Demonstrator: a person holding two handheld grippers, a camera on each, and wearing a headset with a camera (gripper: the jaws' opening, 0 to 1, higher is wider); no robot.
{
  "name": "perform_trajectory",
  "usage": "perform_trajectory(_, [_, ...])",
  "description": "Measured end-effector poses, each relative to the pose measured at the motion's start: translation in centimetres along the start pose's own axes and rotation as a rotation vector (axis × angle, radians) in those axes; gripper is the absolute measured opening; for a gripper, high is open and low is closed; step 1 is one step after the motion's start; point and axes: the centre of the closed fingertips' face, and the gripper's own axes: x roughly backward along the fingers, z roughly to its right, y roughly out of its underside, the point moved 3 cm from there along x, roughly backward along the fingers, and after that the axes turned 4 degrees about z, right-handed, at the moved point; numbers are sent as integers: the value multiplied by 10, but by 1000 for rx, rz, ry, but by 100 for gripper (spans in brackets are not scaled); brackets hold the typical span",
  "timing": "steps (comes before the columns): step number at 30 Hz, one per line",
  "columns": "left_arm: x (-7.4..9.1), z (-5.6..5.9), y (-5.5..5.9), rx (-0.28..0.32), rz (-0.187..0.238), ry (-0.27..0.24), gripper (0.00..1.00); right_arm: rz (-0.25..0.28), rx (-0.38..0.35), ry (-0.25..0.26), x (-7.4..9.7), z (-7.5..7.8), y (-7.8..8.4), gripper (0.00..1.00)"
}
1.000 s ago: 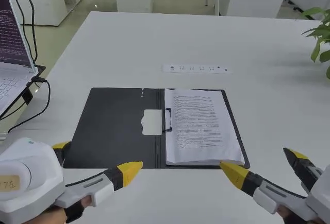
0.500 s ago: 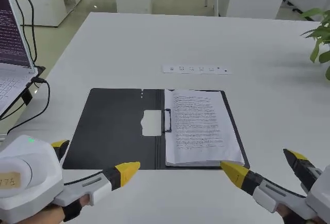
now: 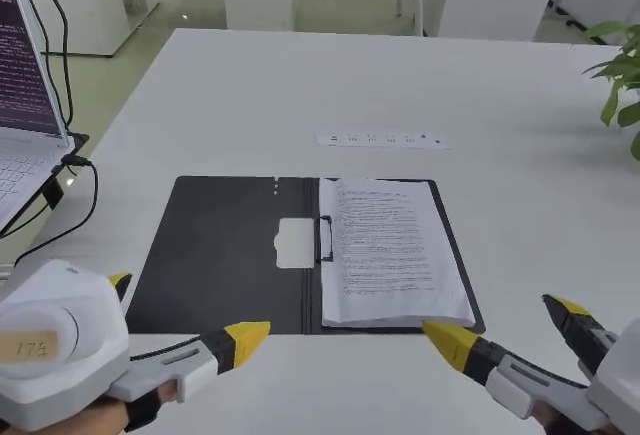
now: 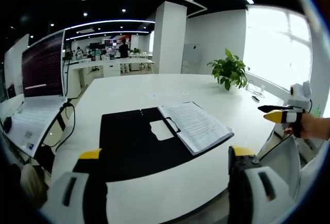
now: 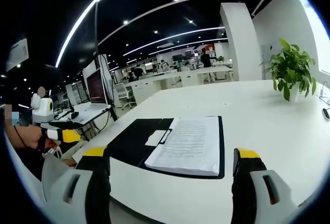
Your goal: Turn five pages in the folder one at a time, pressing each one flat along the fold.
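Note:
A black folder (image 3: 215, 255) (image 4: 134, 141) (image 5: 134, 144) lies open on the white table. A stack of printed pages (image 3: 385, 247) (image 4: 193, 125) (image 5: 188, 144) rests on its right half, held by a clip at the spine. My left gripper (image 3: 180, 315) (image 4: 165, 157) hovers open near the folder's front left corner, apart from it. My right gripper (image 3: 505, 320) (image 5: 167, 157) is open too, just in front of the folder's front right corner. Nothing sits between either pair of jaws.
A laptop (image 3: 20, 105) (image 4: 38, 90) with cables stands at the table's left edge. A white power strip (image 3: 378, 138) lies beyond the folder. A potted plant (image 3: 622, 75) (image 5: 293, 69) (image 4: 229, 69) is at the far right.
Only the head camera has tilted a little; the folder, pages and both grippers stay where they were.

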Motion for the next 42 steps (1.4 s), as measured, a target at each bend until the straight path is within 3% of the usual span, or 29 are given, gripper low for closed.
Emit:
perform_trajectory(14, [-1, 0, -5, -23, 3, -5, 99, -6, -3, -8, -1, -1, 0, 98])
perform_trajectory(42, [-1, -1, -3, -14, -3, -12, 99, -14, -13, -7, 0, 0, 3, 96])
